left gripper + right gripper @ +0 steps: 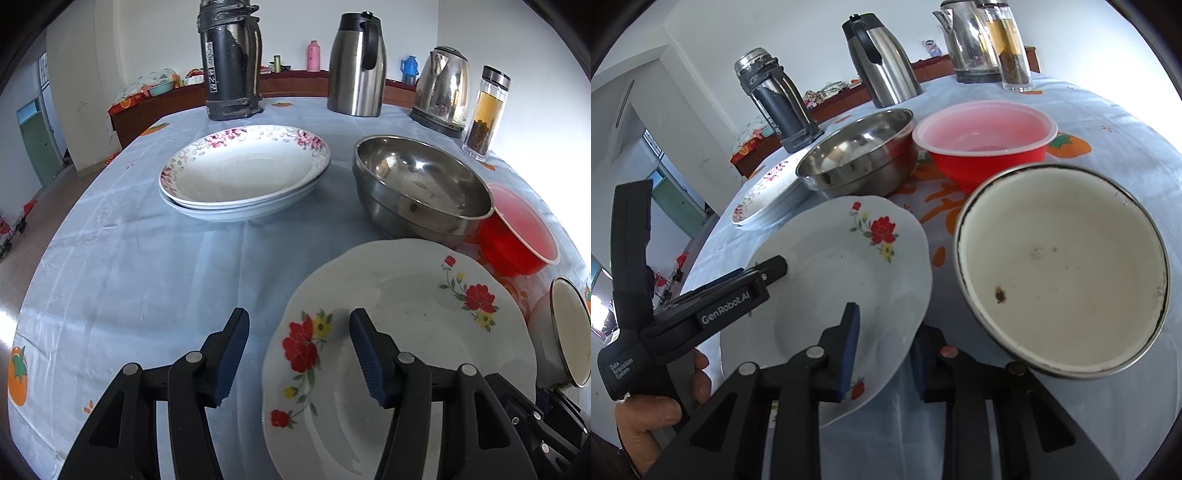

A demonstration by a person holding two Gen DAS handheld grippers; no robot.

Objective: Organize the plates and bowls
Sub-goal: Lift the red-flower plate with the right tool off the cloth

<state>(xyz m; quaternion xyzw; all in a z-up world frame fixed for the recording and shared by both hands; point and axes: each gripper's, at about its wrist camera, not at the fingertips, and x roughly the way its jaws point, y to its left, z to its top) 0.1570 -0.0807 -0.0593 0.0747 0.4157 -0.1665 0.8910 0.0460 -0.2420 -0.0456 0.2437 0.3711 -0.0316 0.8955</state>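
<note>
Red-flowered plate tilted, near rim raised. Right gripper clamped narrow on that rim; left gripper wide, straddling its left edge.

A white red-flowered plate lies nearest. Behind it sit two stacked floral plates, a steel bowl, a red bowl and a cream enamel bowl.

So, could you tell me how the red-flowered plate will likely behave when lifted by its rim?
The plate looks glazed and glossy, so probably stiff but slippery against the fingers. It looks ceramic, so likely fragile. Held at one edge, it may tilt.
</note>
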